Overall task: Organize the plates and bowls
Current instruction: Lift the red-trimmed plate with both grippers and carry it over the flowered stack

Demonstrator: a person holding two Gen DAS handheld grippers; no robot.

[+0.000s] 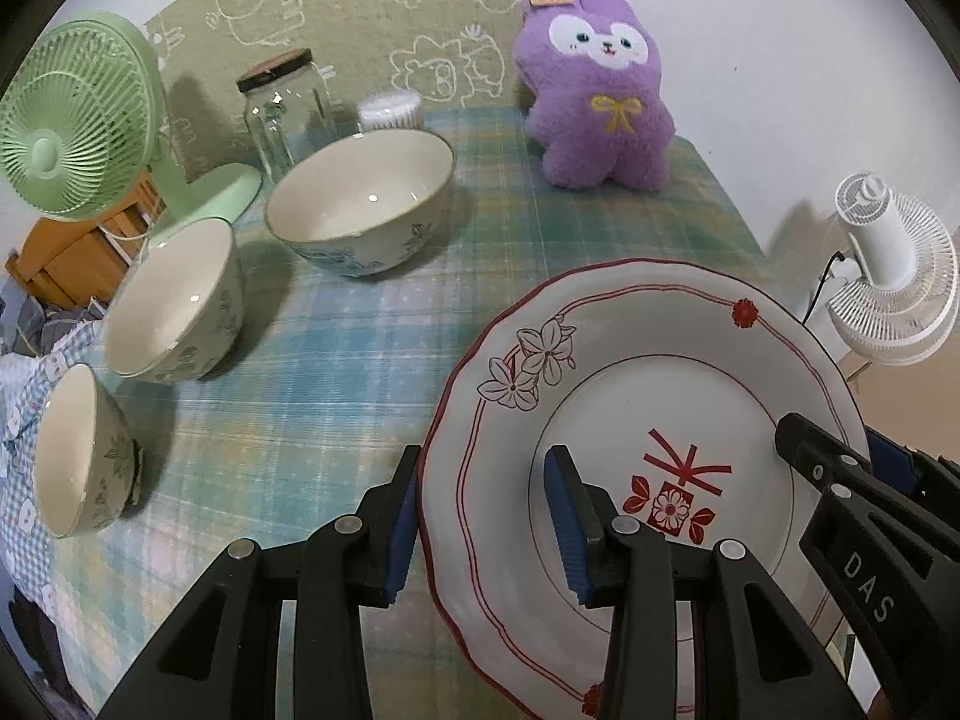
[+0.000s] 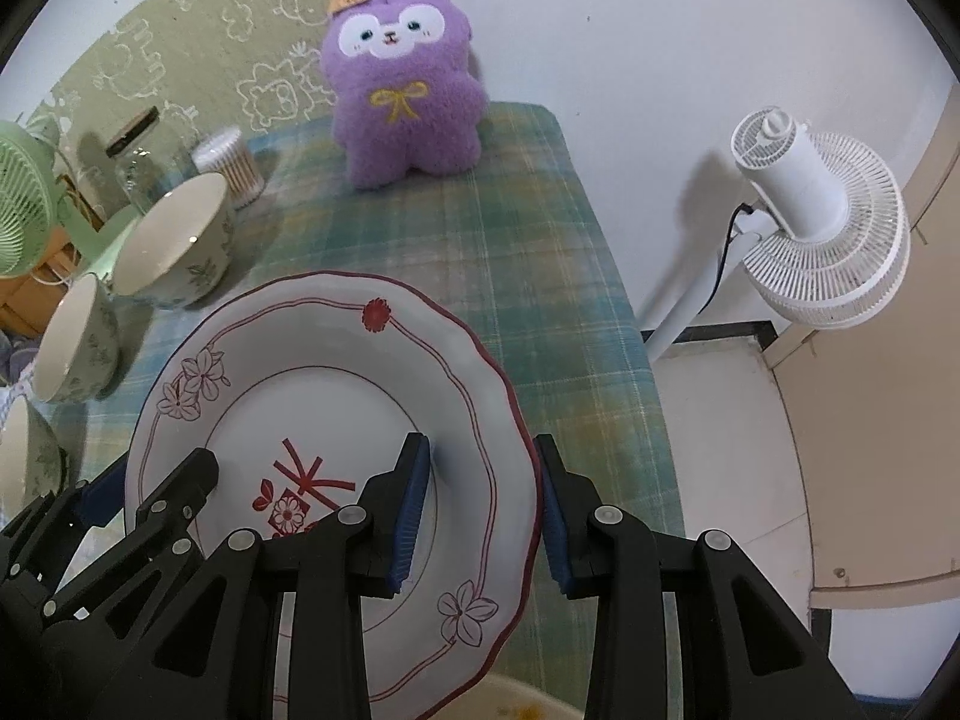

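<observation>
Both grippers clamp 1 red-trimmed plate [image 1: 654, 396] by opposite rims, the left gripper [image 1: 489, 525] on its left edge and the right gripper [image 2: 483, 510] on its right, holding it above the plaid tablecloth [image 1: 360, 348]; 3 bowls [image 1: 360, 204] sit left.

plate [image 1: 630, 372] near rim cut off, green fan [image 2: 24, 204] partly cropped
</observation>
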